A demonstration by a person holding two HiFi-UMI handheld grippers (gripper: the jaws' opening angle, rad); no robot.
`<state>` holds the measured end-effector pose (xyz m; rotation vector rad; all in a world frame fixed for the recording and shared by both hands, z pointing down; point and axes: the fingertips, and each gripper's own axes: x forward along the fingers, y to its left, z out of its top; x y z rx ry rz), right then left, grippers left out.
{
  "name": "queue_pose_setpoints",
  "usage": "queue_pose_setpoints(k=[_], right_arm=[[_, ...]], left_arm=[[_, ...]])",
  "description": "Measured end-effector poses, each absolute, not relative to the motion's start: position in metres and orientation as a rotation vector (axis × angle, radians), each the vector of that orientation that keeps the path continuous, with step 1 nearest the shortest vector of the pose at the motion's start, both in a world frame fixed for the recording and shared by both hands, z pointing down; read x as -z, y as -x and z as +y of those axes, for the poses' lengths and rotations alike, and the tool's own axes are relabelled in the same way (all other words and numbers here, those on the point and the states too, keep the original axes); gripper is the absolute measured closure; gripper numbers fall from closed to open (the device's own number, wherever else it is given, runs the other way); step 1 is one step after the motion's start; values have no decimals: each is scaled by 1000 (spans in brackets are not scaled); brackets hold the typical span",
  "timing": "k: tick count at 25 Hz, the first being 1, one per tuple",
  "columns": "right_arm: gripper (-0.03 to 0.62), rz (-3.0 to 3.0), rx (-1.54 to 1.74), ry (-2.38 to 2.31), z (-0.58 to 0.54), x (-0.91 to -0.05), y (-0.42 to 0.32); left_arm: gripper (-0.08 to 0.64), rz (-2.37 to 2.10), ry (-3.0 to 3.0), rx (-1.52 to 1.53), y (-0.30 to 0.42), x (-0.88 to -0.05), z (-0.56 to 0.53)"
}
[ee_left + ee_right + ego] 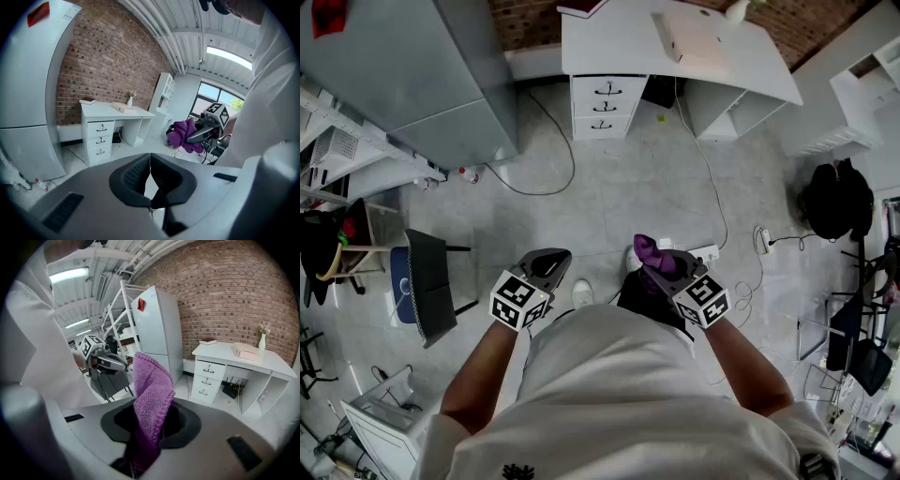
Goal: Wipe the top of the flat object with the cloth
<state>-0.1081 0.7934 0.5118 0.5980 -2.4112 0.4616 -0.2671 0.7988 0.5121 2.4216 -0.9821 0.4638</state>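
the right gripper [151, 423] has its fingers closed on the purple cloth [152, 390]. the cloth is pinched low between them and stands up out of the fingers in a folded flap. in the head view the cloth bunches over the front of that gripper, above the floor and close in front of the person's body.

the left gripper [150, 164] has its fingers drawn together. the pads meet along the front with only a small slit behind them, and nothing is between them. the two grippers are side by side but apart, each with its marker cube toward the person.

the white bench [628, 42] stands against the brick wall [225, 291], well apart from both grippers across the grey floor [628, 187]. the flat box [694, 37] lies on the bench top, toward its right half, untouched. a small vase [261, 339] stands near the box and a dark book [207, 341] lies at the left end. three drawers [602, 103] sit under the left part of the bench.

a tall fridge [412, 75] stands to the left of the bench. a dark chair [427, 286] is on the person's left, and a black bag [836, 199] sits off to the right. a cable [703, 159] runs from the bench down across the floor to a power strip [705, 252], which lies on the floor just beside the right gripper in the head view.
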Motion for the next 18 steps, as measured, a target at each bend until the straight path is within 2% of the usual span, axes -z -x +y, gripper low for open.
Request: queue_pose_setpoints(k=[7,18], right_arm=[[468,-2406,-513,-624,721,-526,87],[466,-2505,-556,-697,512,-516,14]], left_arm=[[535,-954,-2438,-491,239,-518,727],[535,-969,-2486,-611,160,-499,520]])
